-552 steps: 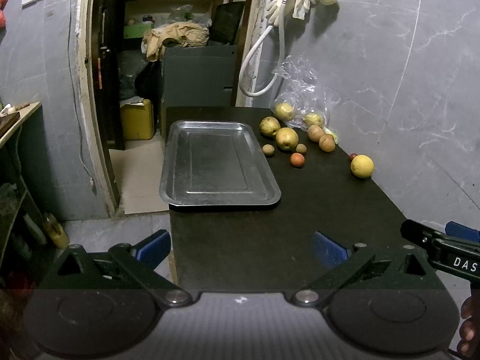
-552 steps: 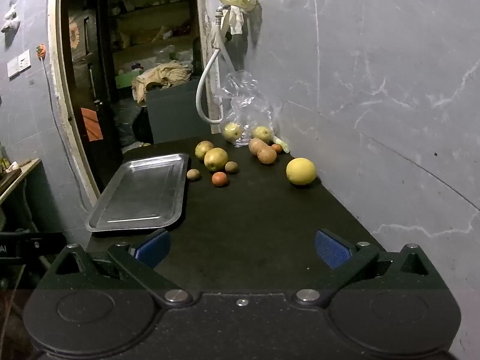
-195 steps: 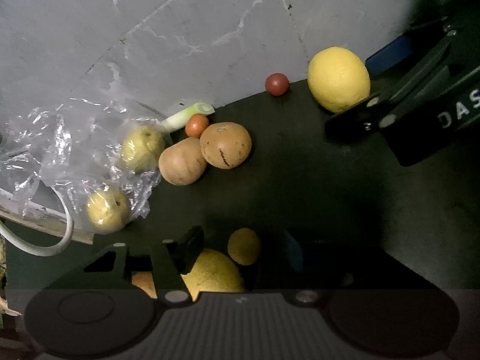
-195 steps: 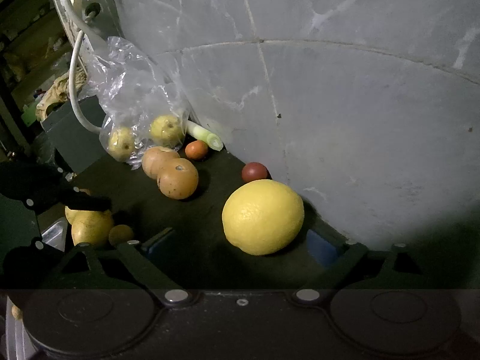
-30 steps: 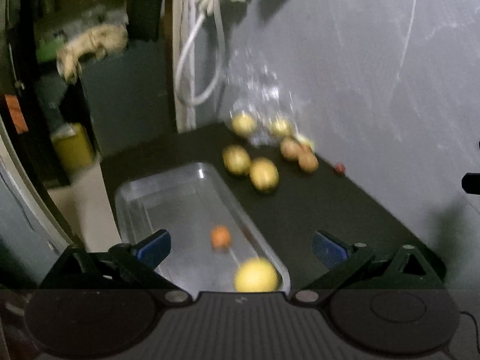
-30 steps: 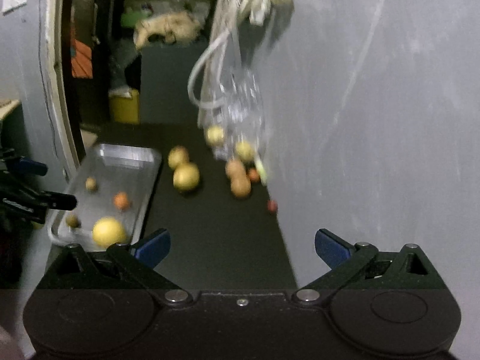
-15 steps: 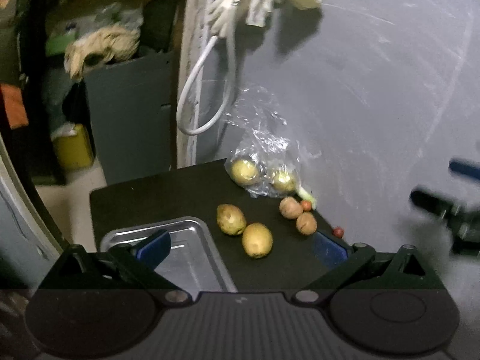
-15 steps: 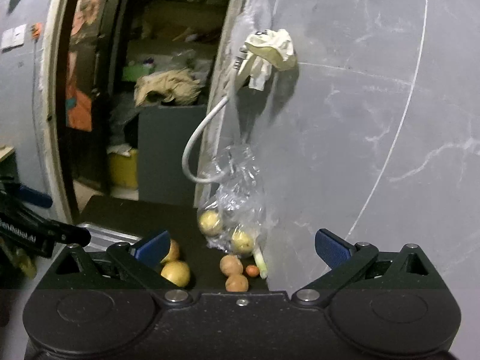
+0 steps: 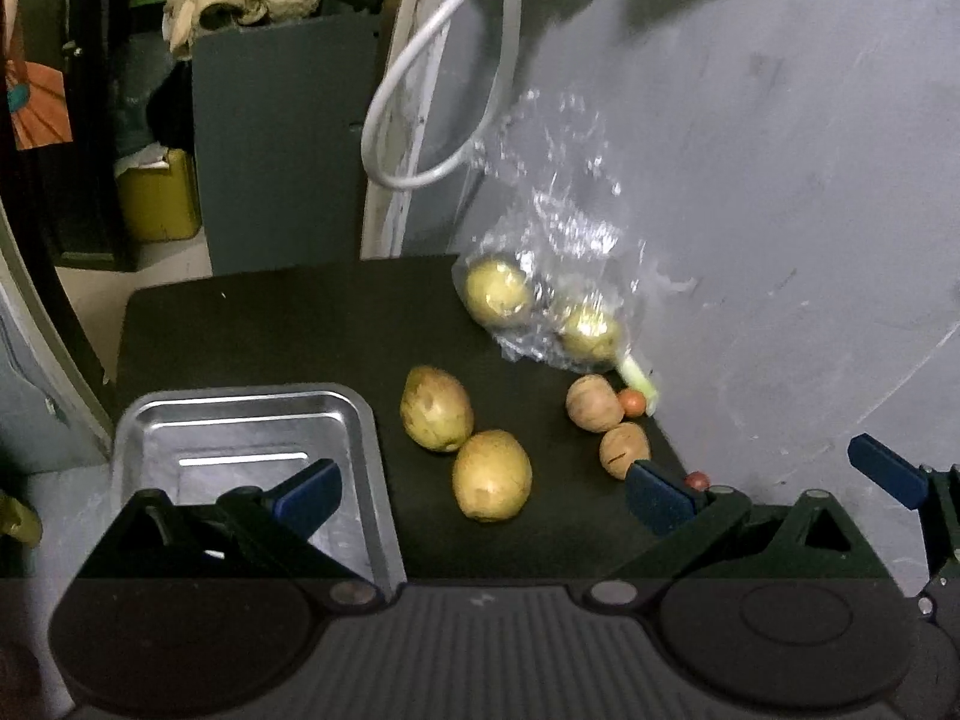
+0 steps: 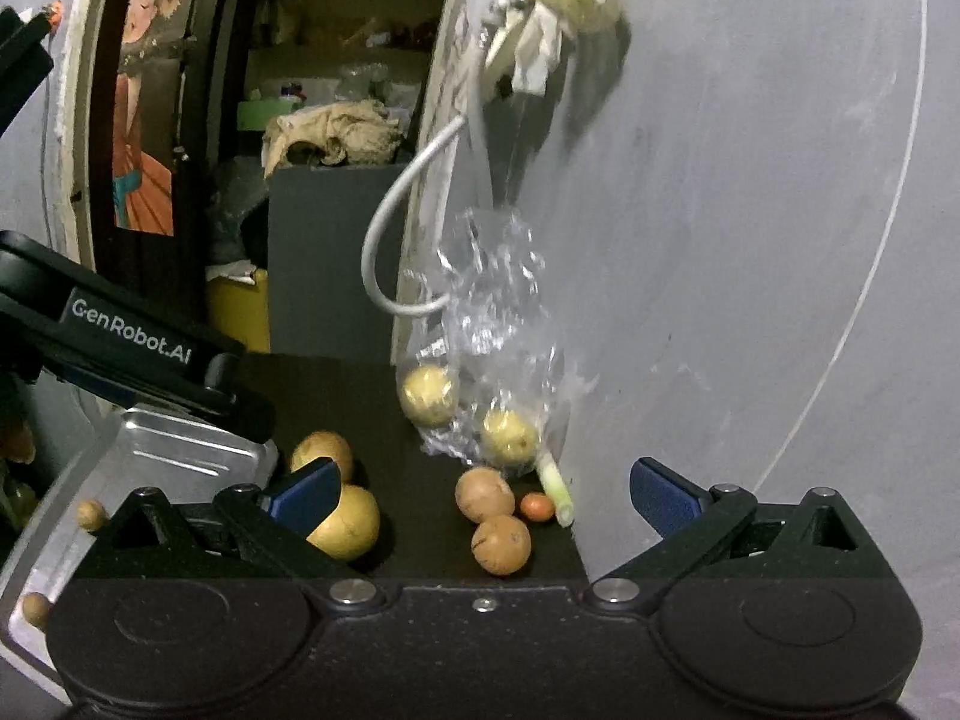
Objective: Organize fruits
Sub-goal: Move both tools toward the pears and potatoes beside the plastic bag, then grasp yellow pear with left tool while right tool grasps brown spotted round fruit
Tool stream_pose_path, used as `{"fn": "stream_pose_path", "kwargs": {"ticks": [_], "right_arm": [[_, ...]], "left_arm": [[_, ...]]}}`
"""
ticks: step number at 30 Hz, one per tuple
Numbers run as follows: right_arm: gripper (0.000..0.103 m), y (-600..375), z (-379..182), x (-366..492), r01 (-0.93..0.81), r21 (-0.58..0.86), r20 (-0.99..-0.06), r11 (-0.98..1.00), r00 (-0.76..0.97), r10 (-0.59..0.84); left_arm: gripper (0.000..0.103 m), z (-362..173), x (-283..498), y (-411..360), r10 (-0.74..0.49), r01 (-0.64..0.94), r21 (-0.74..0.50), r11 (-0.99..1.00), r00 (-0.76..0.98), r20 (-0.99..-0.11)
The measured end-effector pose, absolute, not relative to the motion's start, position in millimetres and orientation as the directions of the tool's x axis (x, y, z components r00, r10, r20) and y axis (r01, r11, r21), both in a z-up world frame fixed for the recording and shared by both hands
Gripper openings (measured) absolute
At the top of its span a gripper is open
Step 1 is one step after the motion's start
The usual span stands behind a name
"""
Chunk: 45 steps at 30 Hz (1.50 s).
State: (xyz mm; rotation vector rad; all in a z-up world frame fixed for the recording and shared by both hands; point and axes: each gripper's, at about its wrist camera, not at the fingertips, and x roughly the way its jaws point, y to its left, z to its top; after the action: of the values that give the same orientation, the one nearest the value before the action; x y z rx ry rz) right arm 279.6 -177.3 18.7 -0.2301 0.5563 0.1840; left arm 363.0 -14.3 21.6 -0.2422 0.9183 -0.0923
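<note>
Jaws agape, two bagged fruits [image 9: 497,292], one tray [image 9: 240,420]

Tray [image 9: 252,420] near end hidden behind left gripper [image 9: 480,495] body | small red fruit [image 9: 696,480] half-covered by a blue pad | bagged fruit [image 10: 427,395] blurred through plastic | pear [image 10: 347,521] partly behind right gripper [image 10: 480,495] finger | tray's left side cut off.

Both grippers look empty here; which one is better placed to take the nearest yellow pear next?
Probably left: its gripper is open with the nearest pear centred between the jaws. The right gripper frames the brown fruits instead.
</note>
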Motion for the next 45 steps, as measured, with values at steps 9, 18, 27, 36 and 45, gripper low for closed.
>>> {"fn": "stream_pose_path", "kwargs": {"ticks": [9, 18, 27, 36, 45], "right_arm": [[0.102, -193, -40, 314, -0.271, -0.136, -0.615, 0.953, 0.777, 0.134], [0.099, -194, -85, 350, -0.275, -0.106, -0.655, 0.955, 0.743, 0.141], [0.091, -193, -118, 379, -0.252, -0.133, -0.665, 0.958, 0.74, 0.102], [0.082, -189, -132, 388, -0.247, -0.136, -0.666, 0.959, 0.74, 0.096], [0.065, -189, -137, 391, -0.238, -0.131, -0.663, 0.962, 0.742, 0.093]], "left_arm": [[0.102, -28, 398, -35, -0.163, -0.045, -0.22, 0.974, 0.528, -0.833], [0.102, -61, 435, -49, -0.144, -0.053, -0.193, 0.98, 0.485, -0.863], [0.102, -88, 455, -55, -0.146, -0.056, -0.191, 0.98, 0.451, -0.881], [0.101, -100, 458, -48, -0.163, -0.086, -0.224, 0.971, 0.448, -0.879], [0.086, -102, 459, -49, -0.181, -0.088, -0.248, 0.965, 0.461, -0.869]]}}
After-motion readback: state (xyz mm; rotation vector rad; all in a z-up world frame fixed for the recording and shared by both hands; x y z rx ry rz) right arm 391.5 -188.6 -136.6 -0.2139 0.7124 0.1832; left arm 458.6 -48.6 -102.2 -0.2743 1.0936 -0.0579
